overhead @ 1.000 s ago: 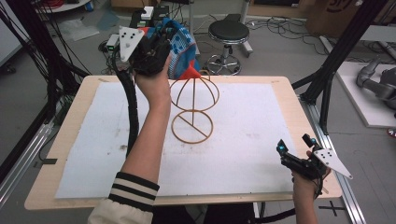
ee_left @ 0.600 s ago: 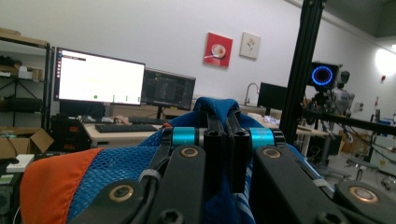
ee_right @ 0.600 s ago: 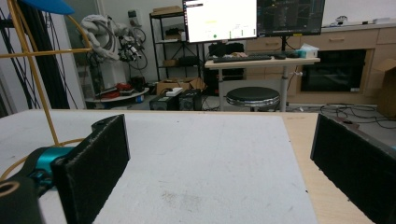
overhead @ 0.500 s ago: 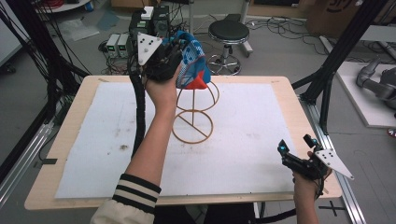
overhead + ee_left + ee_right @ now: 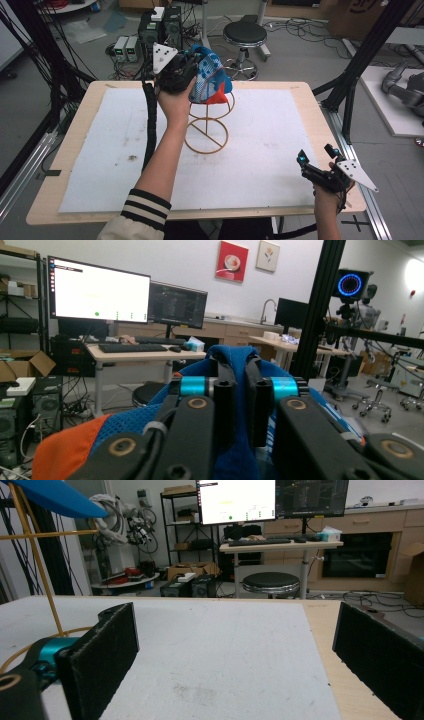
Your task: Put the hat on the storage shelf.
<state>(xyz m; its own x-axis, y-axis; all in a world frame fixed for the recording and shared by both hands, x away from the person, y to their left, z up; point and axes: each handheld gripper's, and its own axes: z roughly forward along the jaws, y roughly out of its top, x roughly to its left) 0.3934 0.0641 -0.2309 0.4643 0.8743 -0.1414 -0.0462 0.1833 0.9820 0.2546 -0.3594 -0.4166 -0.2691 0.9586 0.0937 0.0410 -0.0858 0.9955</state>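
Blue-and-orange cap (image 5: 210, 80) sits pinched in the left tongs (image 5: 192, 70), directly above the top of the wire stand (image 5: 207, 122) on the surface (image 5: 100, 150). Their jaws have just been easing apart. Right tongs (image 5: 316, 170) rest released, well apart.

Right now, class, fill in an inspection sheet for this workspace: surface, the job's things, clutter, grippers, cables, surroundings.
Surface: white foam sheet on a wooden table, with a few dark smudges.
Job's things: blue mesh cap with an orange brim sits over the top of a gold wire dome stand.
Clutter: nothing seen on the sheet.
Grippers: left gripper is pinched on the cap's fabric, its jaws just starting to open; right gripper is open and low over the table's near right corner.
Cables: black cable trails from the left gripper.
Surroundings: black round stool, monitors and floor cables behind.
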